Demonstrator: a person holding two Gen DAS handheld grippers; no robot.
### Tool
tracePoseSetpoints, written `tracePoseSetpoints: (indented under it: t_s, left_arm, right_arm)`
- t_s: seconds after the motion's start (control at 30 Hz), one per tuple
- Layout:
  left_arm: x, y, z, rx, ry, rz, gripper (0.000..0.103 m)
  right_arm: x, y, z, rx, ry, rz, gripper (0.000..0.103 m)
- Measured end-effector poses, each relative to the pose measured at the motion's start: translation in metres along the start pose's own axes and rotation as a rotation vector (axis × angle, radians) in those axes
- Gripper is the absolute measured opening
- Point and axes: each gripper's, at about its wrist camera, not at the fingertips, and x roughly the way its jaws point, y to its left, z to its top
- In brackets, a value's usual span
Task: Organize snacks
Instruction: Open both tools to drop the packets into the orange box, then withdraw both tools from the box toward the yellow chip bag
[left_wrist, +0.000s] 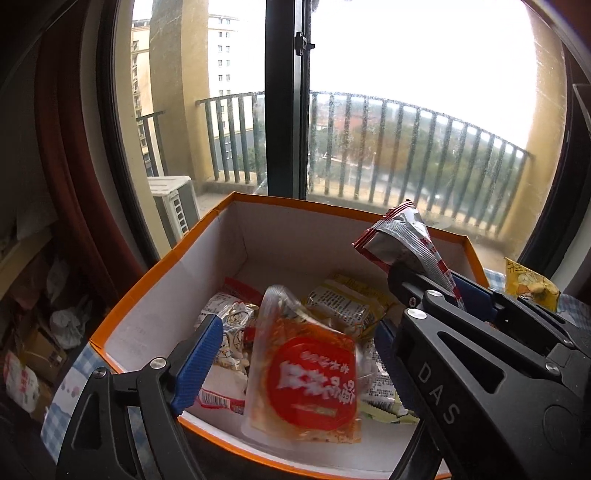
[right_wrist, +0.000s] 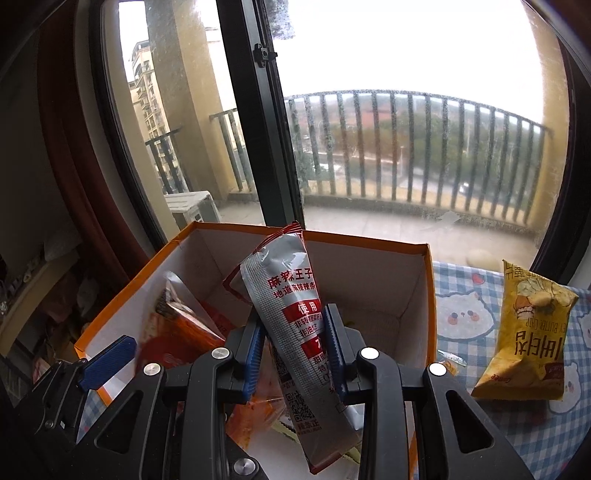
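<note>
An orange-rimmed cardboard box (left_wrist: 159, 266) holds several snack packets. My left gripper (left_wrist: 291, 354) is open over it. A clear packet with a red-orange label (left_wrist: 306, 376) hangs blurred between the blue pads (left_wrist: 199, 354), touching neither. My right gripper (right_wrist: 295, 350) is shut on a silver-and-red snack packet (right_wrist: 288, 295), held upright above the box (right_wrist: 369, 240). In the left wrist view that silver packet (left_wrist: 402, 236) and the right gripper (left_wrist: 443, 295) sit at the box's right side. A left finger (right_wrist: 107, 358) shows at lower left in the right wrist view.
A yellow chips bag (right_wrist: 528, 332) stands on the blue checkered cloth (right_wrist: 465, 280) right of the box, also seen as the yellow bag (left_wrist: 528, 284). A window with a balcony railing is just behind. Clutter lies on the floor at left (left_wrist: 37, 350).
</note>
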Motion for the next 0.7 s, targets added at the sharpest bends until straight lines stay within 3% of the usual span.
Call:
tracePoseSetpoints:
  t_s: [0.13,0.23,0.3,0.4,0.7]
  left_arm:
    - [0.002,0.000,-0.003,0.013,0.001,0.017,0.089]
    - [0.005,-0.001,-0.004,0.008,0.009,0.008,0.089]
    - [0.003,-0.002,-0.004,0.007,0.008,-0.002,0.089]
    - [-0.001,-0.005,-0.003,0.013,0.002,-0.011,0.089]
    - [-0.016,-0.011,-0.006,0.018,-0.033,-0.045,0.090]
  right_arm:
    - [0.010,0.001,0.001,0.005,0.025,0.033,0.039]
    - [0.010,0.001,0.001,-0.001,0.043,0.017,0.052]
    - [0.009,0.001,0.000,0.000,0.048,0.009,0.071]
    - [0.004,-0.001,0.000,0.002,0.037,-0.002,0.081]
    - [-0.019,-0.010,-0.003,-0.004,-0.003,-0.033,0.092]
